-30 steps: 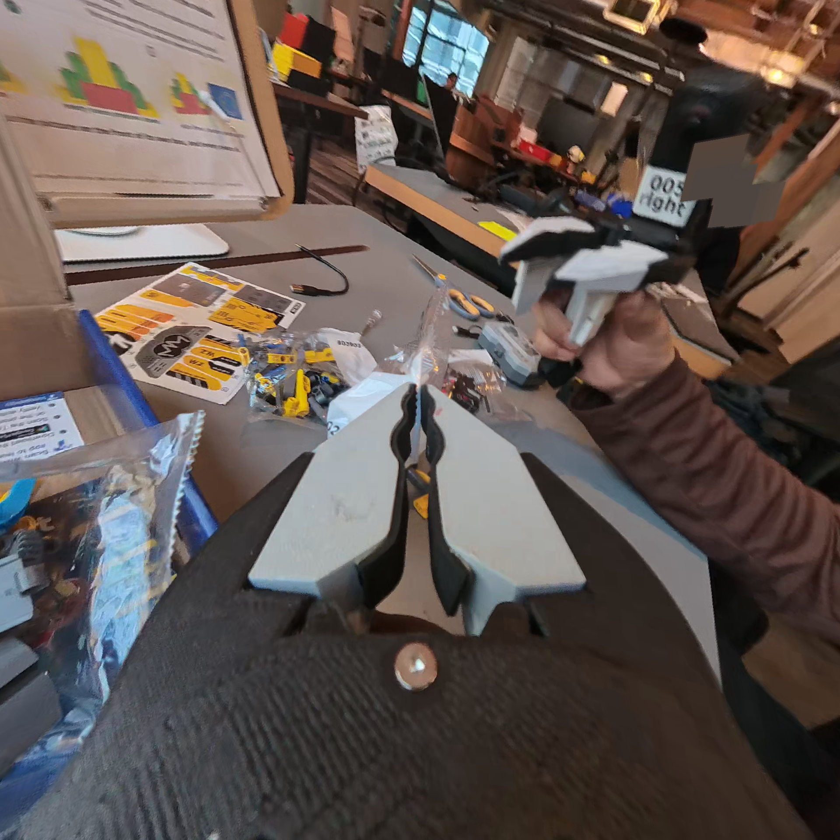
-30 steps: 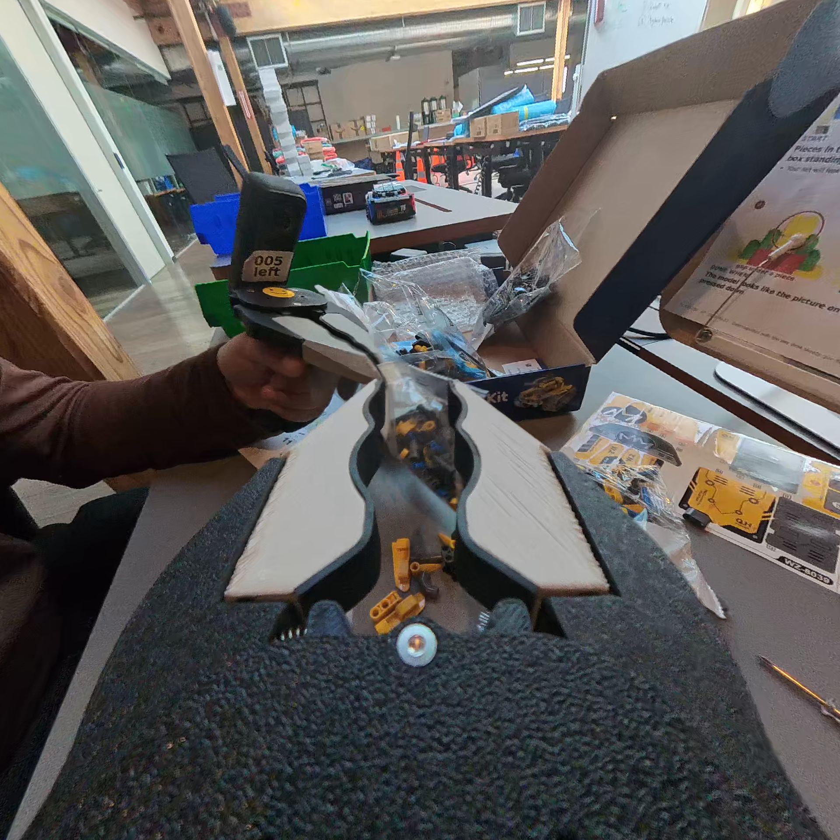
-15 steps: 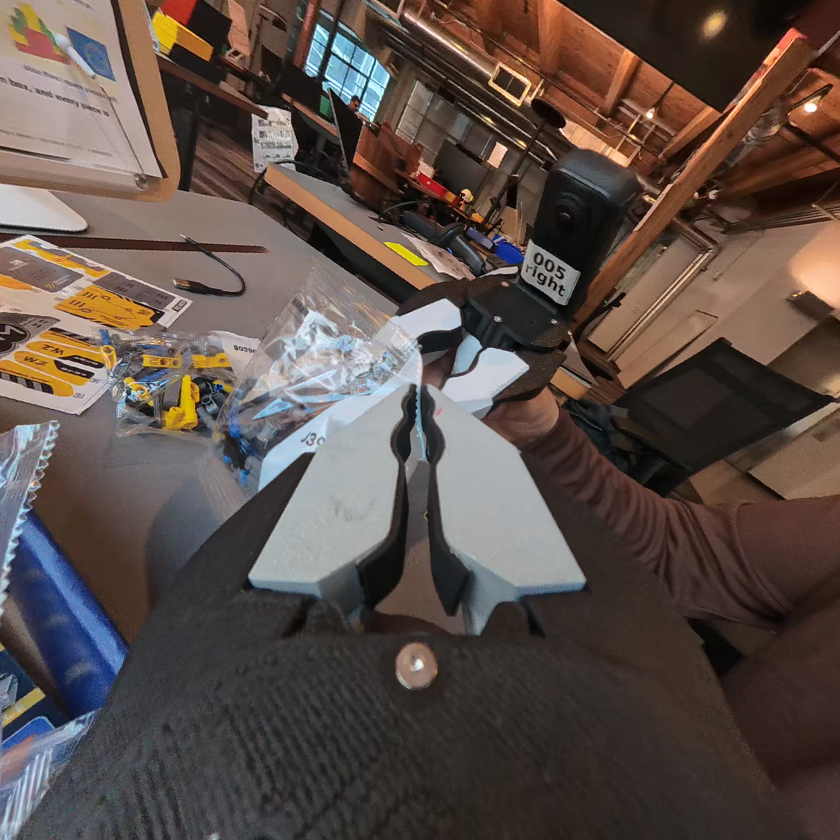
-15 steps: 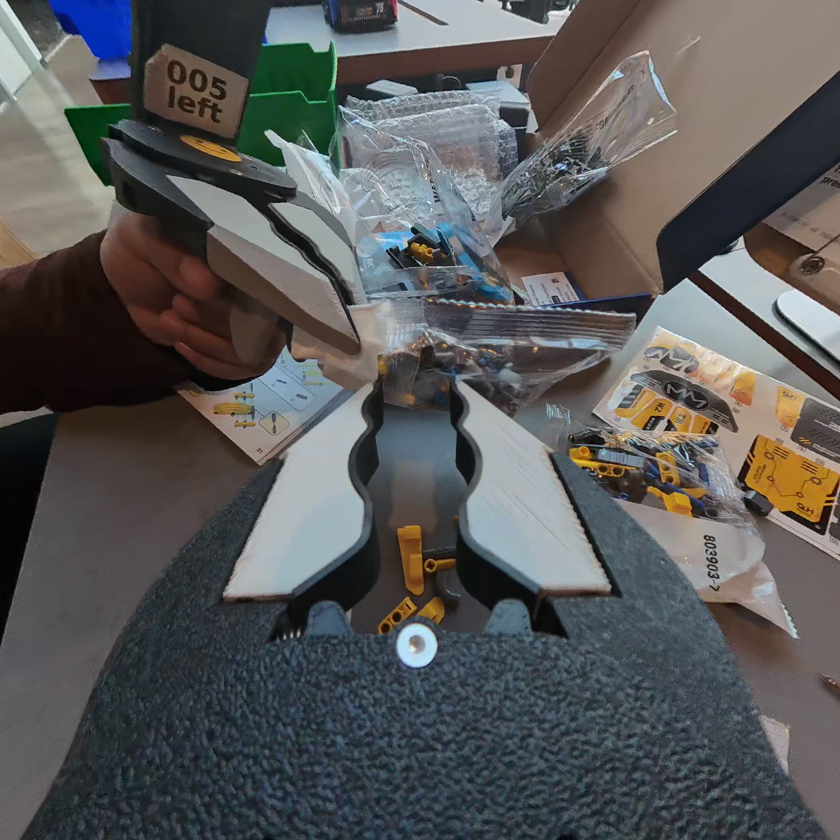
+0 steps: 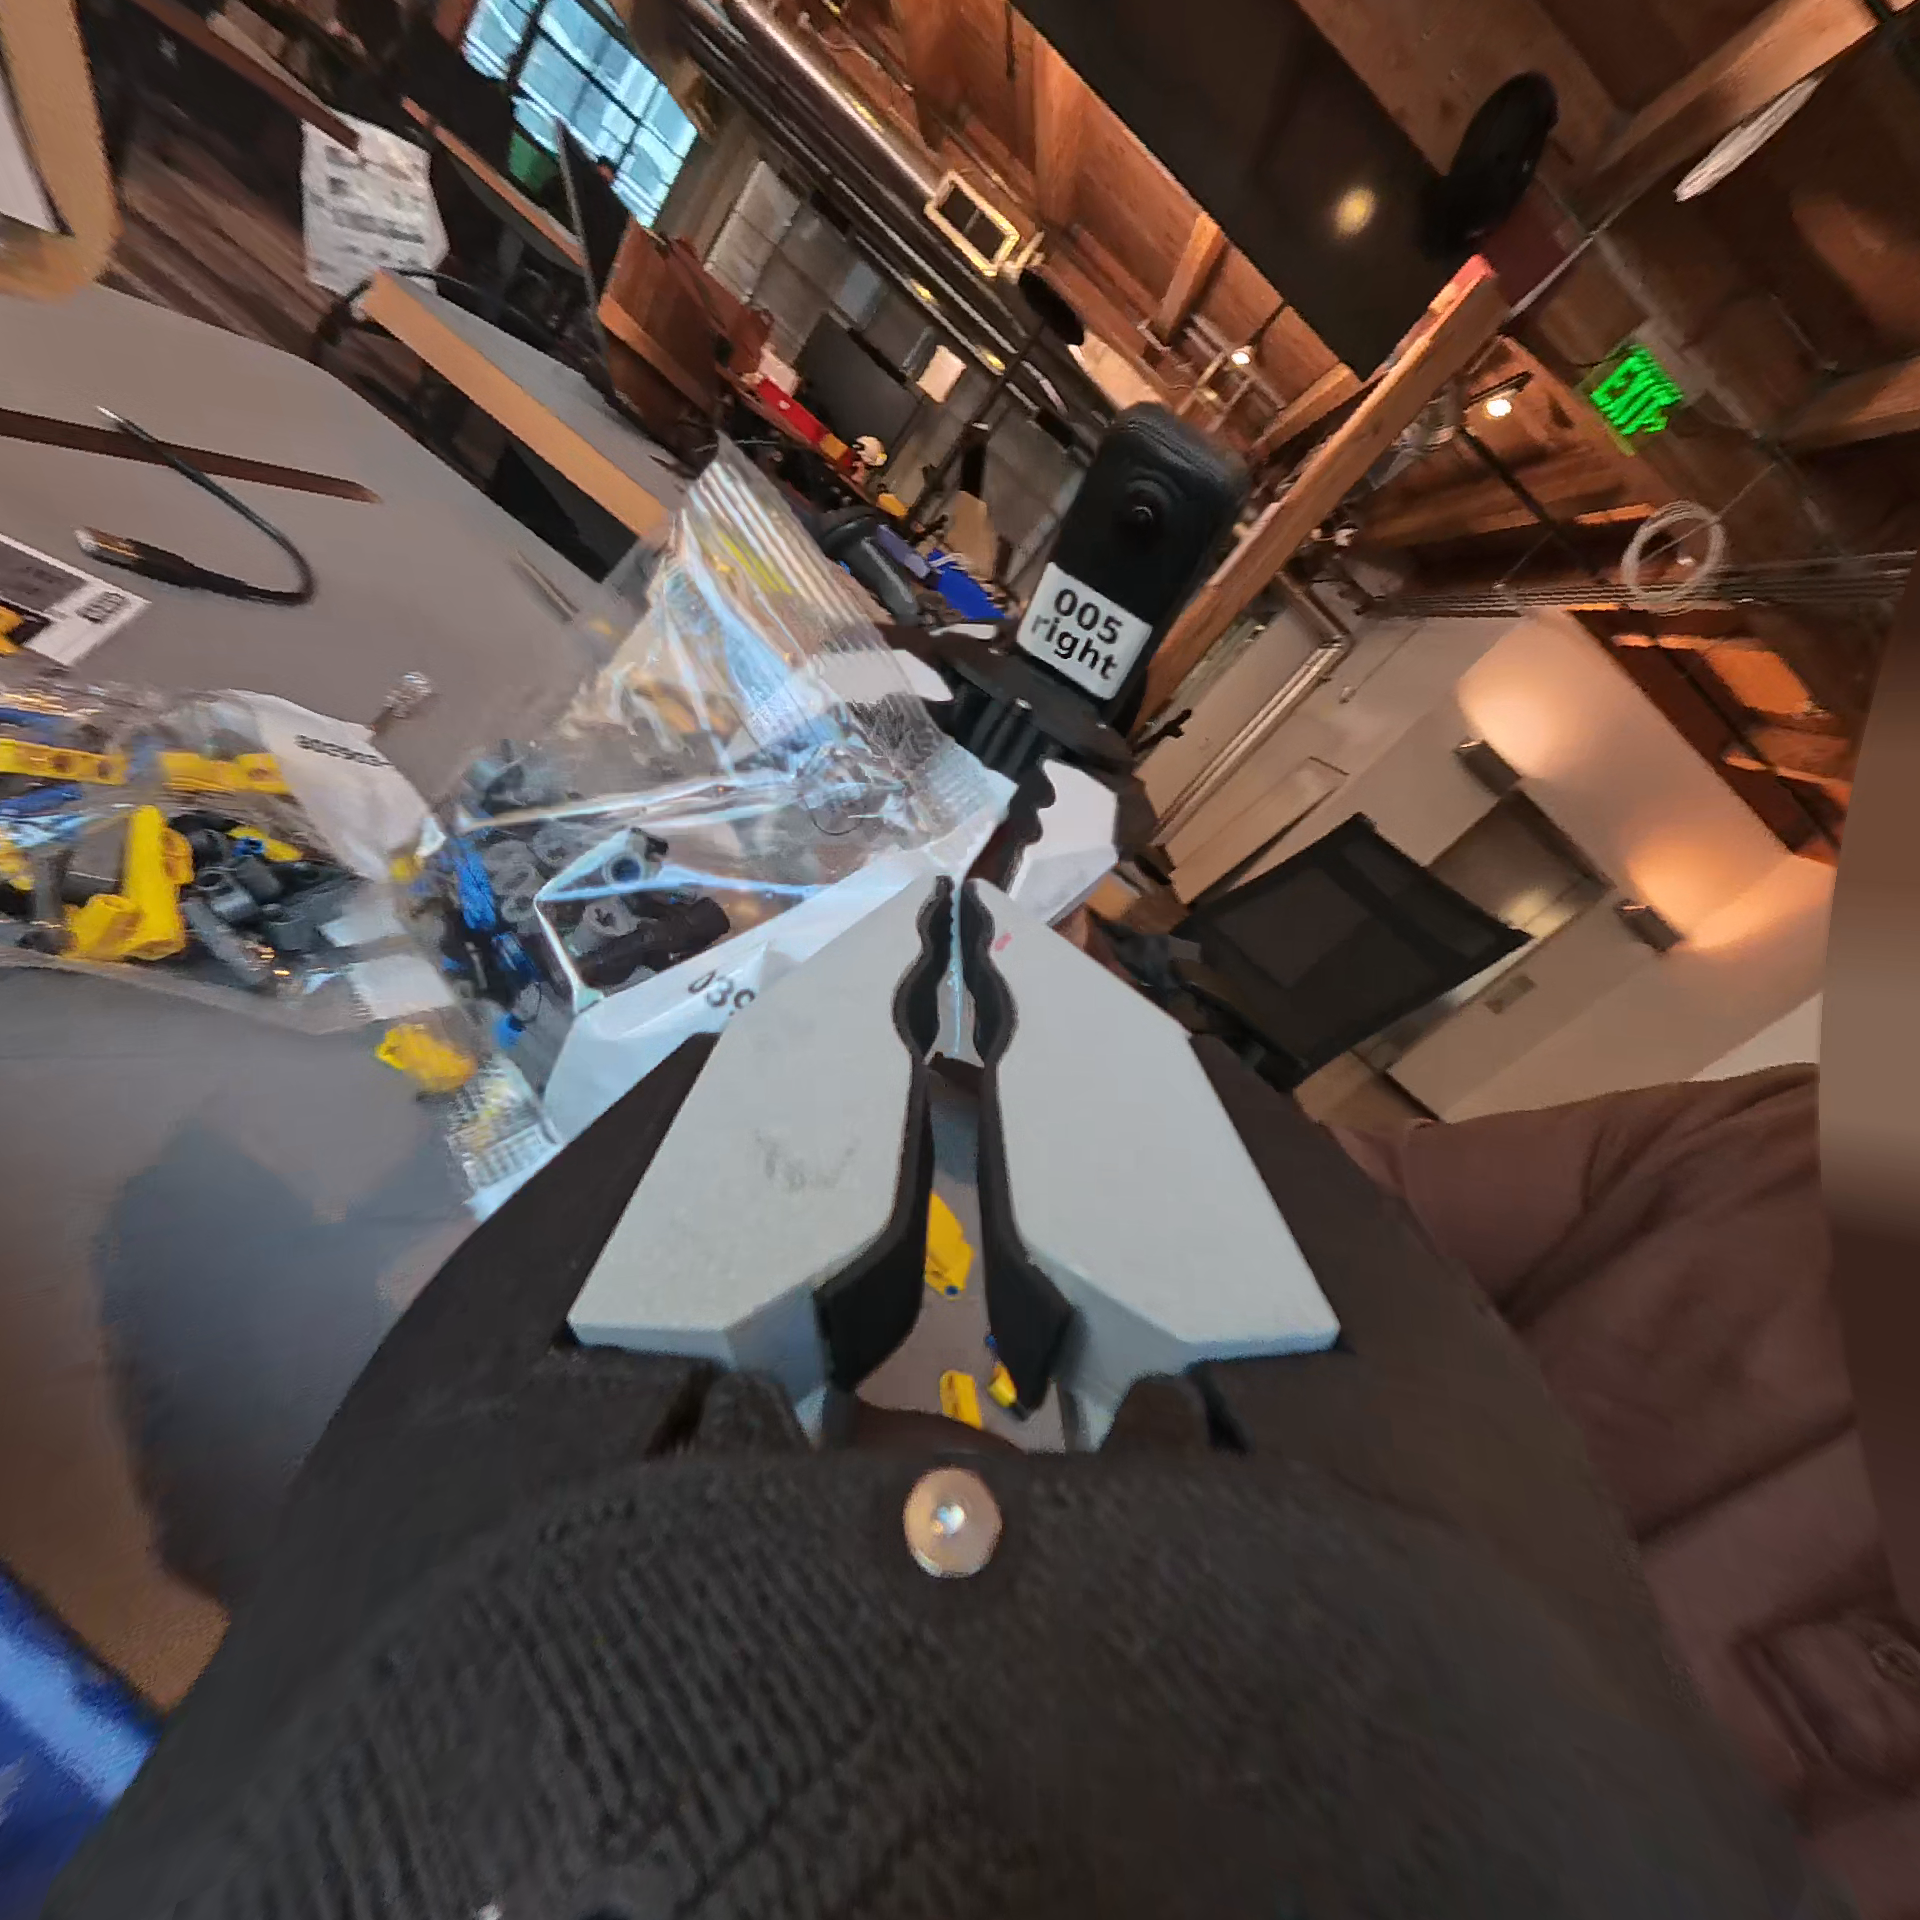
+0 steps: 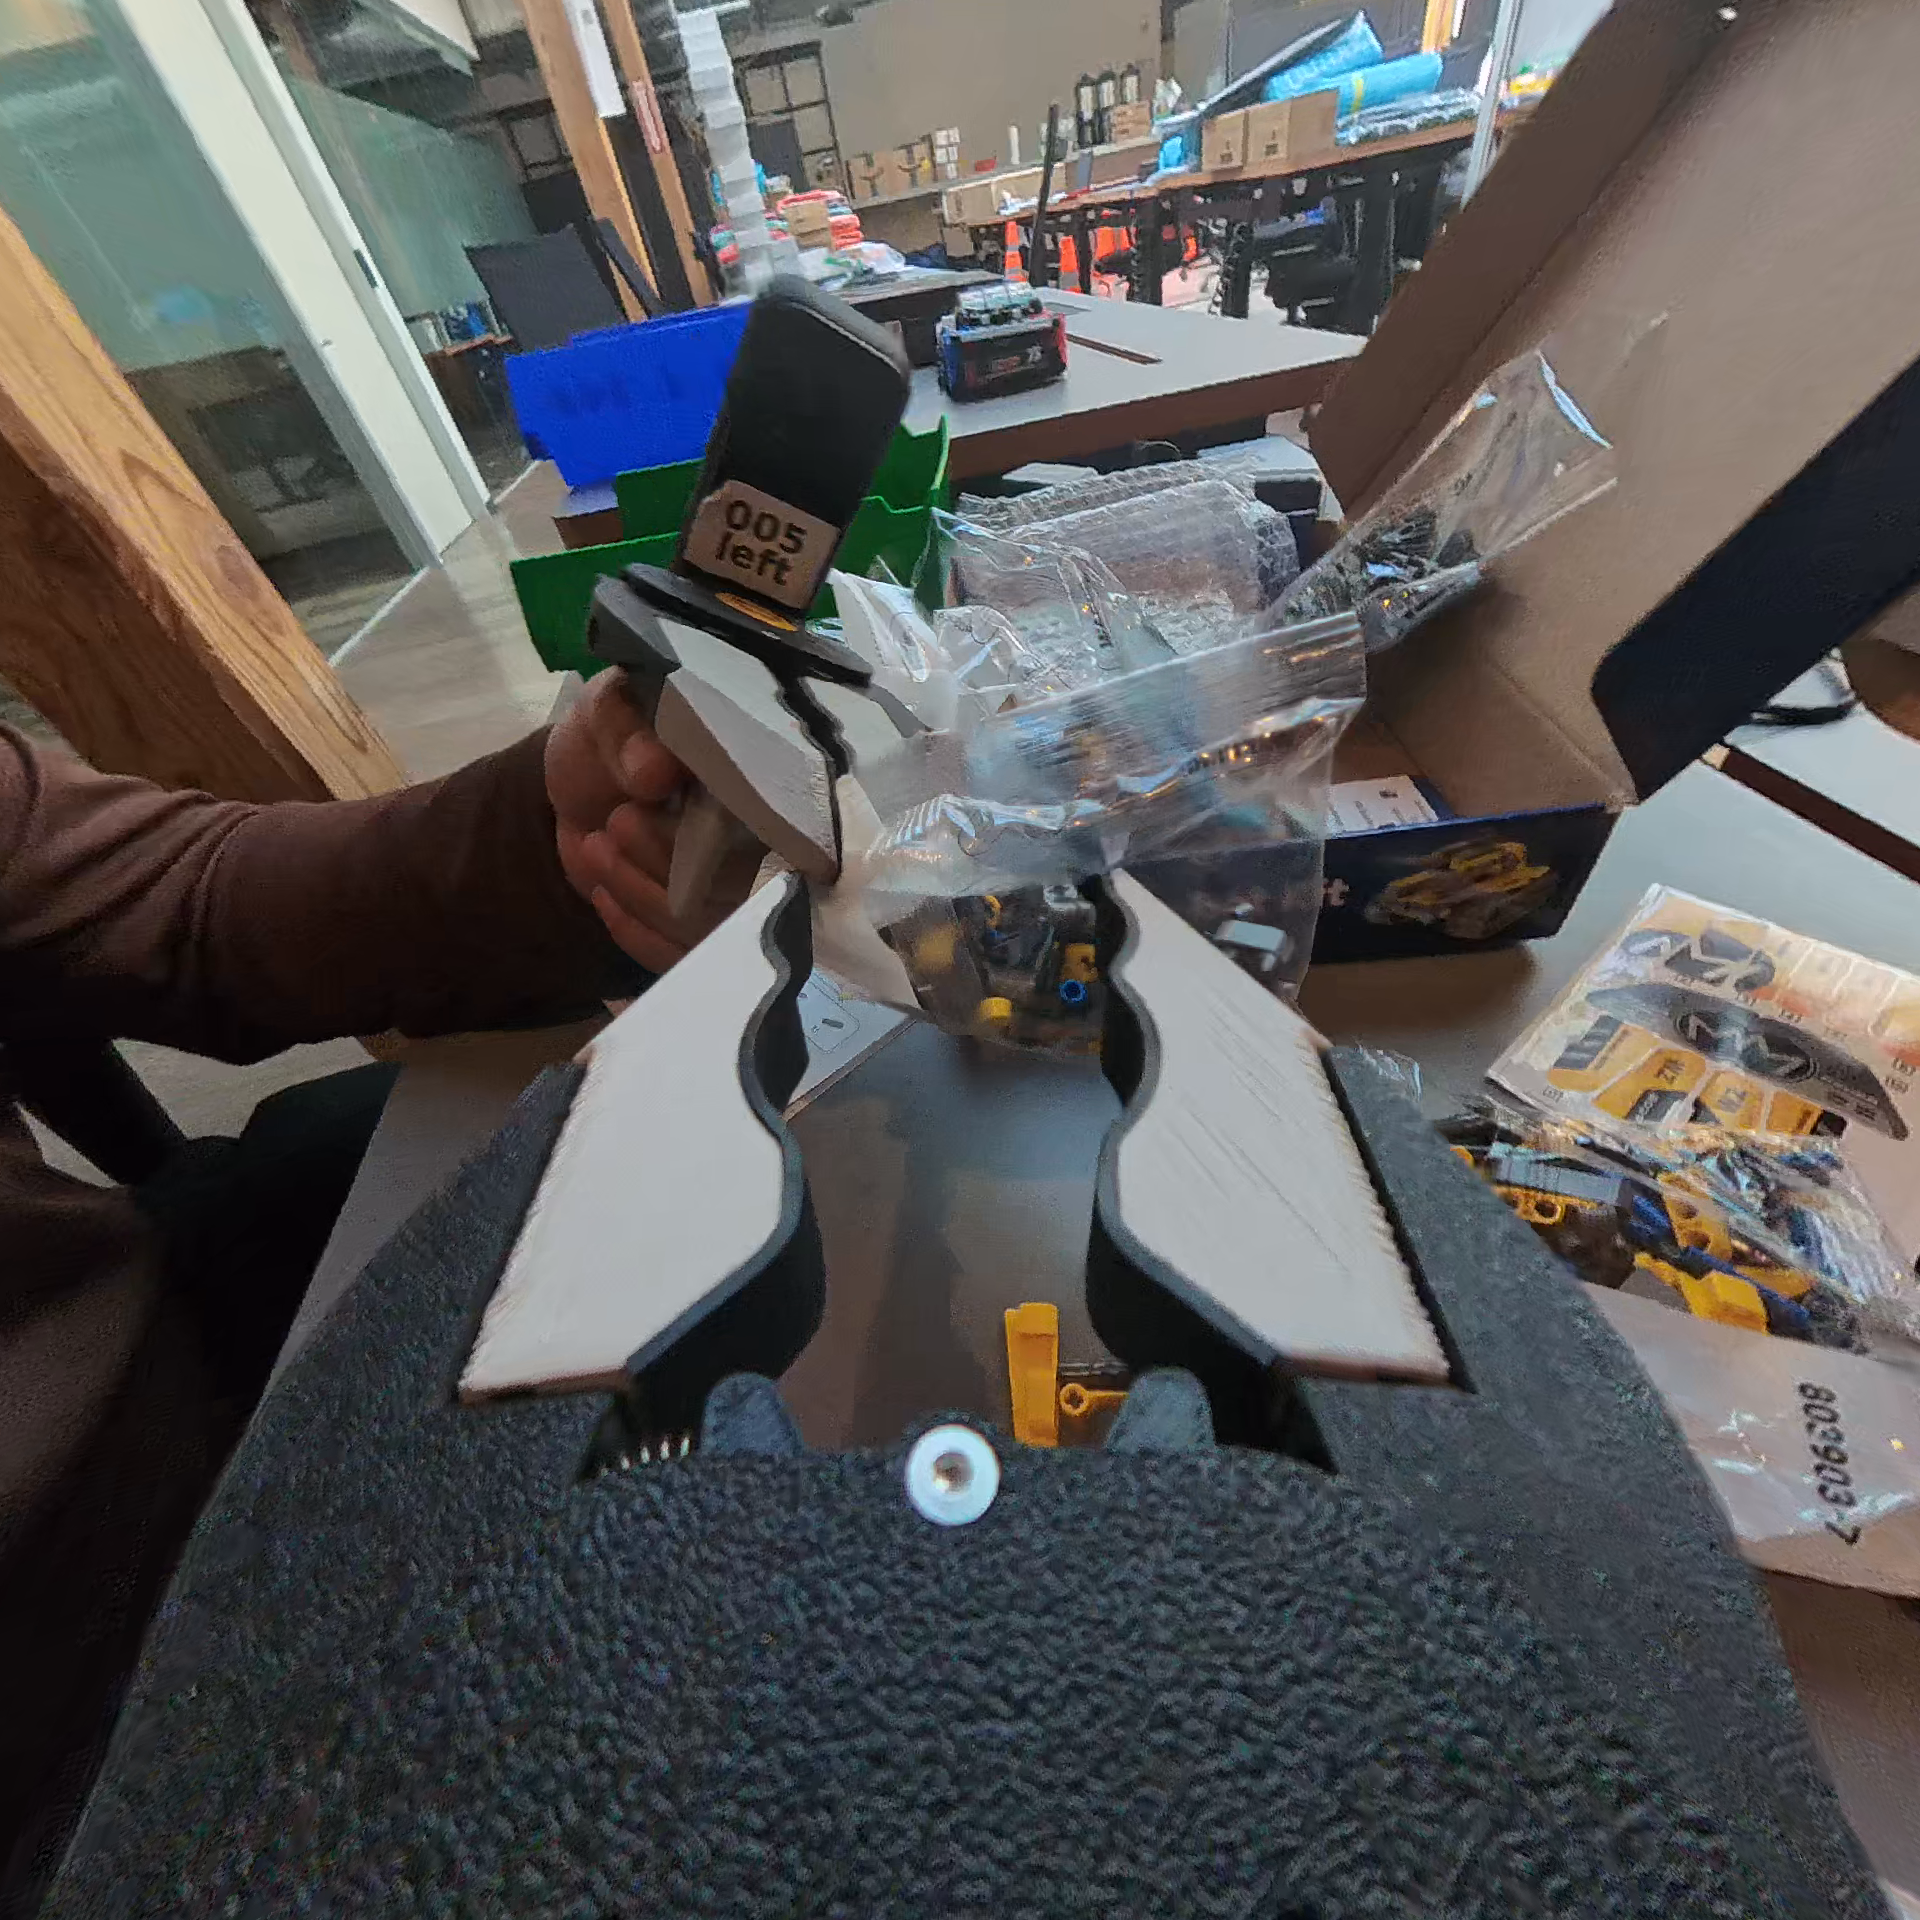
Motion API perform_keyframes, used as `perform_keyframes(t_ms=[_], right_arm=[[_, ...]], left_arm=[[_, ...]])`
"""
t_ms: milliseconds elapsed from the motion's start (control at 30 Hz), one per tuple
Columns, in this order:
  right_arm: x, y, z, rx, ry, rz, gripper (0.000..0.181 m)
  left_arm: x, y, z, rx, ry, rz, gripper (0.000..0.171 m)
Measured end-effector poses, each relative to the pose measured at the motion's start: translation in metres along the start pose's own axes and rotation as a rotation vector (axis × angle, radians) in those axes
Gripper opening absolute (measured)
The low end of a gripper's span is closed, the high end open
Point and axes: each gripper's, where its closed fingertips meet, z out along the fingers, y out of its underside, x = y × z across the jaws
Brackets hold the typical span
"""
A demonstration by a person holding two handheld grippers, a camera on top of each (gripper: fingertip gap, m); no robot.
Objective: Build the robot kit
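Wooden beams and long work tables fill the big workshop behind, and in front is a grey table (image 6: 966, 1174) with many things on it. At its far right side stands an open cardboard box (image 6: 1621, 343) with a dark blue front wall, and more plastic bags stick out of it. Right of the grippers lie a yellow and black sticker sheet (image 6: 1704, 1039) and a flat bag of parts (image 6: 1683, 1236), partly on the sheet.

Between the two grippers hangs a clear plastic bag (image 6: 1101, 790) of small yellow, blue and dark parts, lifted above the table. The left gripper (image 5: 956, 904) has its fingers pressed together on a white corner of this bag. The right gripper (image 6: 951, 904) stands wide apart, one finger at each side of the bag's lower part; I cannot tell if they touch it. Some loose yellow pieces (image 6: 1034, 1371) lie on the table under this gripper.
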Motion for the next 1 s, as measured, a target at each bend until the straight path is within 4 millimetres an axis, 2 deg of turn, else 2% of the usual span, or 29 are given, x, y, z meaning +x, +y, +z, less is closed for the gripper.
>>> perform_keyframes(t_ms=[133,467,667,733,800,1000], right_arm=[[-0.01,-0.003,-0.004,-0.005,-0.002,-0.128,0.045],[-0.017,0.001,-0.012,-0.063,-0.007,-0.239,0.038],[-0.006,0.01,-0.012,-0.14,0.092,-0.344,0.035],[0.001,0.015,-0.012,-0.198,0.166,-0.434,0.024],[0.009,0.021,-0.014,-0.244,0.236,-0.523,0.008],[0.009,0.016,-0.013,-0.195,0.209,-0.4,0.003]], left_arm=[[0.007,0.003,0.002,-0.011,0.061,-0.046,0.0],[0.011,0.01,0.006,-0.043,0.099,-0.067,0.0],[-0.005,0.013,0.005,-0.064,-0.003,-0.024,0.0],[-0.013,0.012,0.003,-0.064,-0.069,0.016,0.0],[-0.013,0.012,0.002,-0.067,-0.075,0.026,0.0],[-0.013,0.006,0.002,-0.034,-0.072,0.027,0.0]])
